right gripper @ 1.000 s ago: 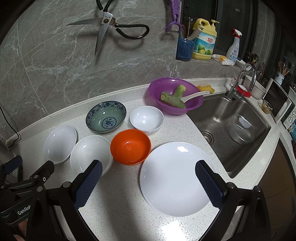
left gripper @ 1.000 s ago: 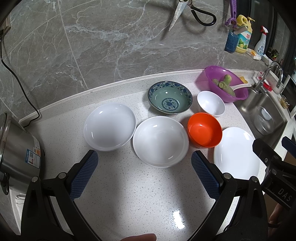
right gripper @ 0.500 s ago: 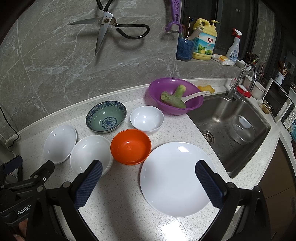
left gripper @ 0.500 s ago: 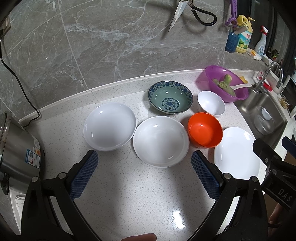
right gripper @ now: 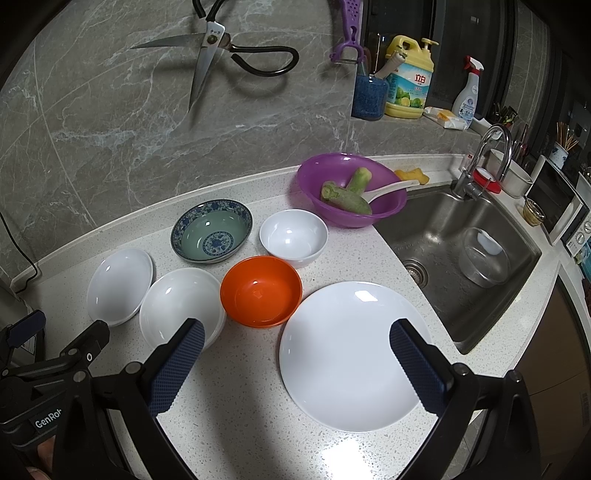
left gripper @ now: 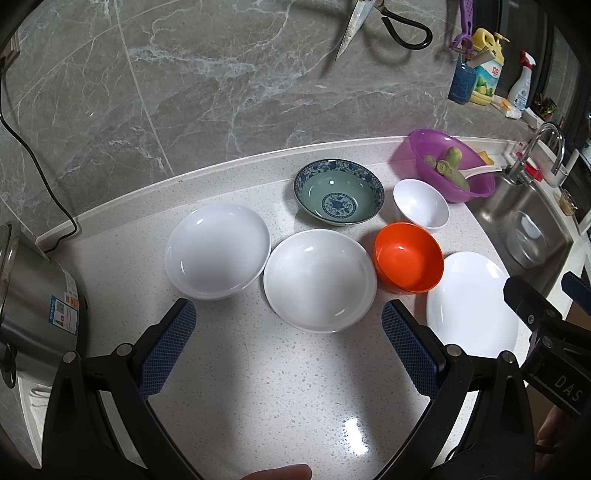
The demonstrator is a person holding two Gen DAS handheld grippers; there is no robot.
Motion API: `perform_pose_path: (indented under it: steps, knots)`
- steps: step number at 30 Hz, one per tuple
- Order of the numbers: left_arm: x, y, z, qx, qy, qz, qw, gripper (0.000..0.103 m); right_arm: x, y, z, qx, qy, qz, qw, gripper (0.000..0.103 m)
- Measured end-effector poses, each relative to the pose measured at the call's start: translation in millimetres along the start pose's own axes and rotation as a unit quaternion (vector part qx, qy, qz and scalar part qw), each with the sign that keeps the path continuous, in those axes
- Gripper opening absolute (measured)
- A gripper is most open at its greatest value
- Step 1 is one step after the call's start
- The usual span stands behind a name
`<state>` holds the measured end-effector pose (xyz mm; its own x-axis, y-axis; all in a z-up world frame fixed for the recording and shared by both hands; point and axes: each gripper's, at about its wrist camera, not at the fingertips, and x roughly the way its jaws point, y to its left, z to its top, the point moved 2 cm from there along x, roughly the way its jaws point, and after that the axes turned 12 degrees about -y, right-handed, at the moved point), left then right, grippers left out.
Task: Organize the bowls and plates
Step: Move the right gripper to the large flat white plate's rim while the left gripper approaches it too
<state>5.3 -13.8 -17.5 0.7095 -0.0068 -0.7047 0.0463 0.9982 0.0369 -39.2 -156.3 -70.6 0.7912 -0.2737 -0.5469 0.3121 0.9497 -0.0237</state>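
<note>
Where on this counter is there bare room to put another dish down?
The near strip of counter, in front of the two white dishes, is bare. So is the patch between the leftmost dish and the steel pot. Around the orange bowl everything crowds.

A grey marble wall (right gripper: 110, 122) rises behind a speckled white bench (right gripper: 251, 413). Scissors (right gripper: 210, 59) and a purple peeler (right gripper: 349, 33) hang on the wall. At right, a steel sink (right gripper: 461, 251) with a curved tap (right gripper: 487, 155) is set into the bench. Overhead light glares on the near bench surface. A steel pot (left gripper: 33, 306) stands far left.
</note>
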Motion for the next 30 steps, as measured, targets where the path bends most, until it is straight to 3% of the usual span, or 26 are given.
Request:
perform_pose_path:
  steps: [17, 24, 30]
  knots:
    - [17, 2, -12, 0.009, 0.023, -0.006, 0.9997, 0.102, 8, -12, -11, 0.009, 0.013, -0.004, 1.0, 0.102]
    - [34, -17, -35, 0.022, 0.043, -0.027, 0.9985, 0.102, 12, -67, -21, 0.061, 0.009, 0.038, 0.997, 0.102]
    - [54, -57, -57, 0.024, 0.06, -0.072, 0.9953, 0.101, 34, -132, -44, 0.113, 0.034, 0.087, 0.989, 0.097]
